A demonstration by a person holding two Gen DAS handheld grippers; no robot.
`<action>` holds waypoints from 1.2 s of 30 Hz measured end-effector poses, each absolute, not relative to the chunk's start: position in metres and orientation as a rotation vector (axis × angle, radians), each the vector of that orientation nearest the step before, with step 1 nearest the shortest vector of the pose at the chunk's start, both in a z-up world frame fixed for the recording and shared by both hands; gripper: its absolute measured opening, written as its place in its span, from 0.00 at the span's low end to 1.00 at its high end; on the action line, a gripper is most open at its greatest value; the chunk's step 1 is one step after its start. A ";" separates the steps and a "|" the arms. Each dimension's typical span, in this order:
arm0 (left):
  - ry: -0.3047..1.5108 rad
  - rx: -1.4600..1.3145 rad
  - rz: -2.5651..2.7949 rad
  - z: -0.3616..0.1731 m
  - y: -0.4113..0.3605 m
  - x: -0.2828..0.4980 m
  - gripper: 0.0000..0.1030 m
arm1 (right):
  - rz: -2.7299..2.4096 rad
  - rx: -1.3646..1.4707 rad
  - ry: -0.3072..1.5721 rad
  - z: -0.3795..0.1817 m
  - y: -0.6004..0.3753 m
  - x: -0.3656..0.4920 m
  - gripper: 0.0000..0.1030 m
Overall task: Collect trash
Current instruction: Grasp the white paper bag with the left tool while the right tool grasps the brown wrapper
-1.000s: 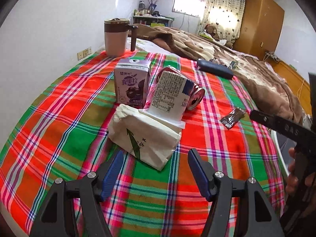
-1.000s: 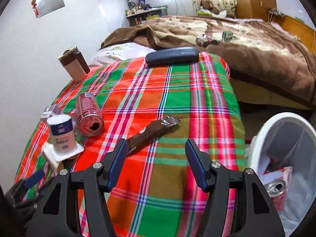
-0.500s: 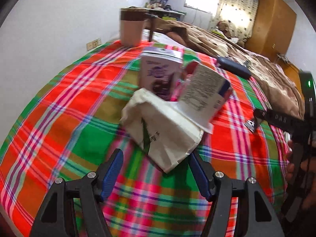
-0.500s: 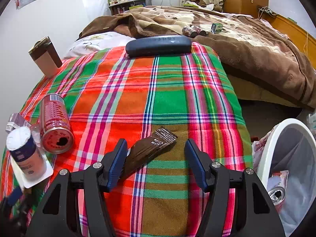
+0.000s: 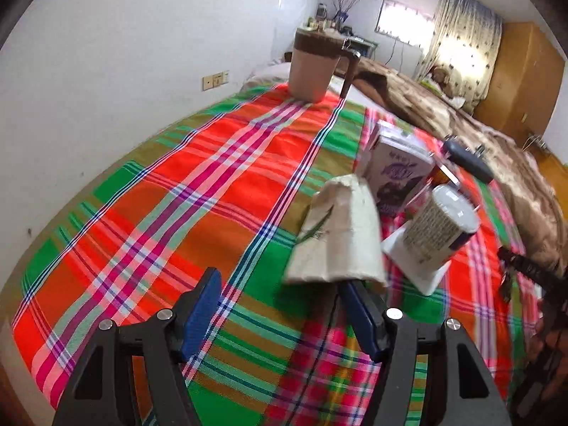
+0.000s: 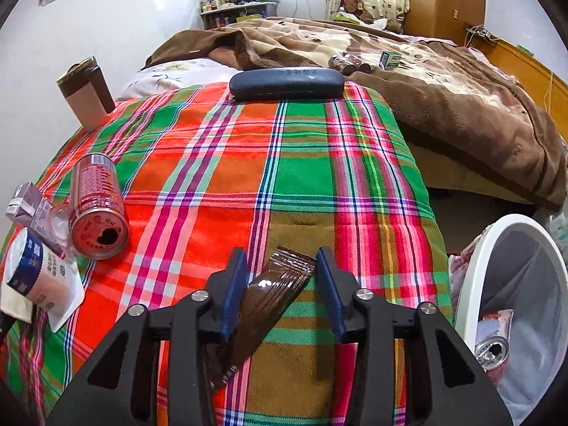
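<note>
The right gripper (image 6: pixel 282 277) points down at the plaid cloth (image 6: pixel 301 177) with a brown wrapper (image 6: pixel 269 298) lying slantwise between its blue pads. Its jaws are closing — the left pad is at the wrapper's edge, the right pad not yet against it, so the wrapper is straddled, not pinched. Just to the right, off the edge of the cloth, stands a white bin (image 6: pixel 472 266) with a crushed can (image 6: pixel 493 351) inside.

The left gripper (image 5: pixel 280 305) stands half open over the cloth with nothing between its pads. A cream paper pack (image 5: pixel 337 241) sits just ahead of its right pad, which seems to touch the pack's near corner — blur makes this uncertain. Behind the pack are a purple milk carton (image 5: pixel 394 174) and a white cup (image 5: pixel 440 230) tipped on its side. A red can (image 6: pixel 97 206) lies on its side near them. At the cloth's far end stand a tan mug (image 5: pixel 314 67) and a dark case (image 6: pixel 285 83).
</note>
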State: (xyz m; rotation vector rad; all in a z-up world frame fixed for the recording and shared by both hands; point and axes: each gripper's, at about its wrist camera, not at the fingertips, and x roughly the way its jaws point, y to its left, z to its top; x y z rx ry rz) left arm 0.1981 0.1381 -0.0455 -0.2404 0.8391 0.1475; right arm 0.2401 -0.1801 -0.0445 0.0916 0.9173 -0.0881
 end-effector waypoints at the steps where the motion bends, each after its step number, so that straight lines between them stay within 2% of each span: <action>1: 0.827 -0.259 0.128 -0.043 0.137 0.195 0.65 | -0.084 0.098 0.916 -0.045 -0.180 0.242 0.30; 2: 0.819 -0.264 0.113 -0.041 0.136 0.193 0.65 | -0.077 0.106 0.914 -0.045 -0.181 0.241 0.27; 15: 0.776 -0.227 0.031 -0.020 0.108 0.200 0.69 | 0.061 0.172 0.905 -0.047 -0.181 0.239 0.27; 36: 0.872 -0.254 0.061 -0.057 0.110 0.250 0.70 | 0.083 0.144 0.906 -0.048 -0.173 0.232 0.27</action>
